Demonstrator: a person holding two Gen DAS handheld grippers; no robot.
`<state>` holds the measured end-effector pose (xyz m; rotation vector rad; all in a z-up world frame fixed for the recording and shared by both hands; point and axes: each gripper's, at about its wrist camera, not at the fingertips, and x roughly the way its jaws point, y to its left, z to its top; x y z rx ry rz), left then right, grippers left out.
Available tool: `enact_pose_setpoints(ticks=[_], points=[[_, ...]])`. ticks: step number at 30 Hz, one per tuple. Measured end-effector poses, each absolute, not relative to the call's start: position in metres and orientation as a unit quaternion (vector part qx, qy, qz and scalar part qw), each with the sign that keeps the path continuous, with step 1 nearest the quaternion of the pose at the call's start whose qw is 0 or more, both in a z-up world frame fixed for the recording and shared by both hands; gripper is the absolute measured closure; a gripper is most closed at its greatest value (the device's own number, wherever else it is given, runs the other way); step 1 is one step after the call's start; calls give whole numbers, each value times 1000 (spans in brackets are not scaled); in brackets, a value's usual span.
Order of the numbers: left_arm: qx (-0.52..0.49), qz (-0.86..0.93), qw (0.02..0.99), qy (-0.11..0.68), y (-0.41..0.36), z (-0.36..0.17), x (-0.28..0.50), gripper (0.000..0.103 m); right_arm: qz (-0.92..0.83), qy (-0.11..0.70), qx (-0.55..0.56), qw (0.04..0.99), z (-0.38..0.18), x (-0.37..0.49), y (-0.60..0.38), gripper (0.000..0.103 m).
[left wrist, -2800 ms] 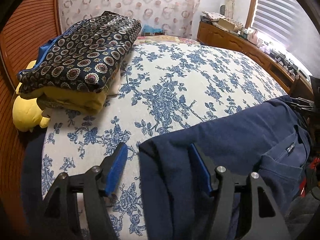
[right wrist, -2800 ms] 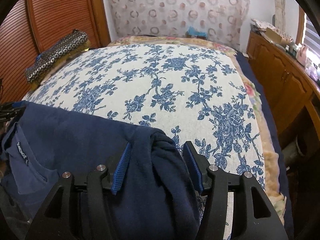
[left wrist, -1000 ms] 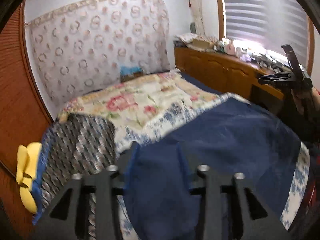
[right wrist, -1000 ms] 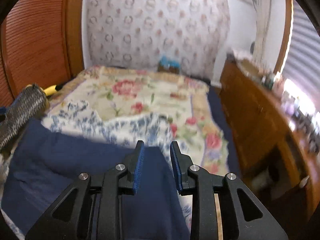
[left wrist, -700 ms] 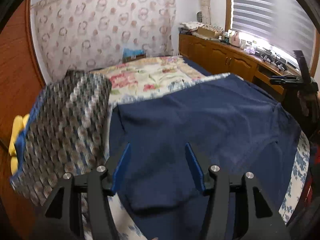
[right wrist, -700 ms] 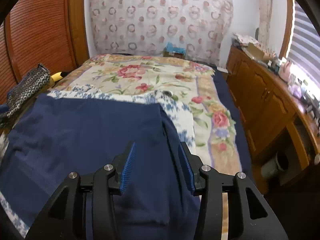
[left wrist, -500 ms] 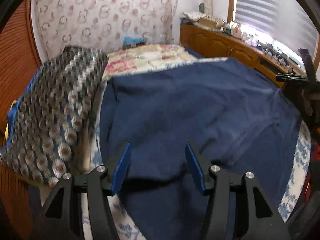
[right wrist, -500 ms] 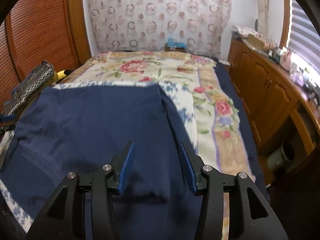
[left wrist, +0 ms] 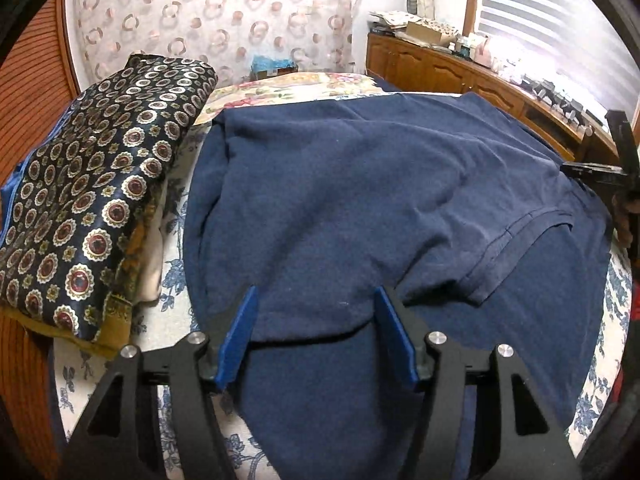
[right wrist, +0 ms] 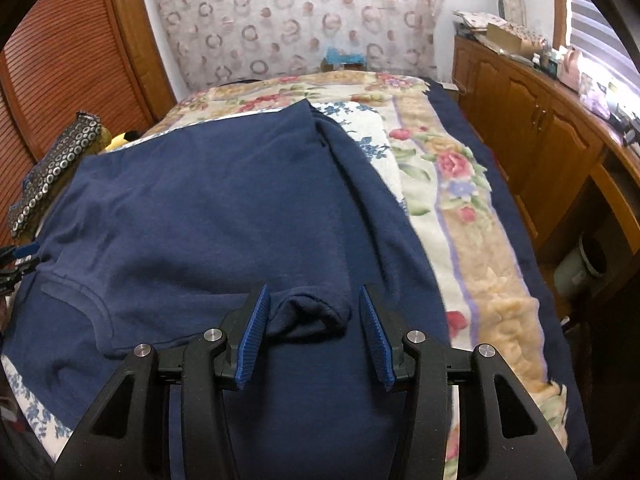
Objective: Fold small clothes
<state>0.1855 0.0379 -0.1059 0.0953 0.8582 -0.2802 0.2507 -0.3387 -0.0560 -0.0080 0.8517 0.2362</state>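
**Two grippers parted over a folded navy shirt**

Both claws stand over the navy T-shirt (left wrist: 340,200), which lies doubled across the blue-flowered bedcover (left wrist: 172,304). The left gripper (left wrist: 316,332) is spreading its jaws, with the folded-over hem edge lying between the blue pads untouched. The right gripper (right wrist: 312,332) has its jaws parted around a sleeve cuff (right wrist: 310,316), pads clear of it. A stack of folded clothes (left wrist: 92,208) sits just beside the shirt's left edge. Right of the shirt, a rose-patterned blanket (right wrist: 452,208) lies bare up to the wooden cabinets (right wrist: 540,128).
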Motion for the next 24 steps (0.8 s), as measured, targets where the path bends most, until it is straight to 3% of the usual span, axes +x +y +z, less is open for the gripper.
enact_pose_setpoints(ticks=[6, 18, 20, 21, 24], points=[[68, -137, 897, 416, 32, -109, 186, 32, 111, 406, -20, 907, -60, 248, -335, 55], [72, -119, 900, 412, 30, -111, 182, 31, 103, 406, -36, 907, -62, 249, -331, 55], [73, -119, 900, 412, 31, -110, 177, 35, 103, 407, -36, 907, -62, 249, -331, 55], [69, -119, 901, 412, 33, -109, 175, 44, 103, 407, -37, 907, -62, 248, -330, 55], [33, -117, 908, 401, 50, -100, 163, 46, 103, 407, -36, 907, -62, 249, -331, 55]])
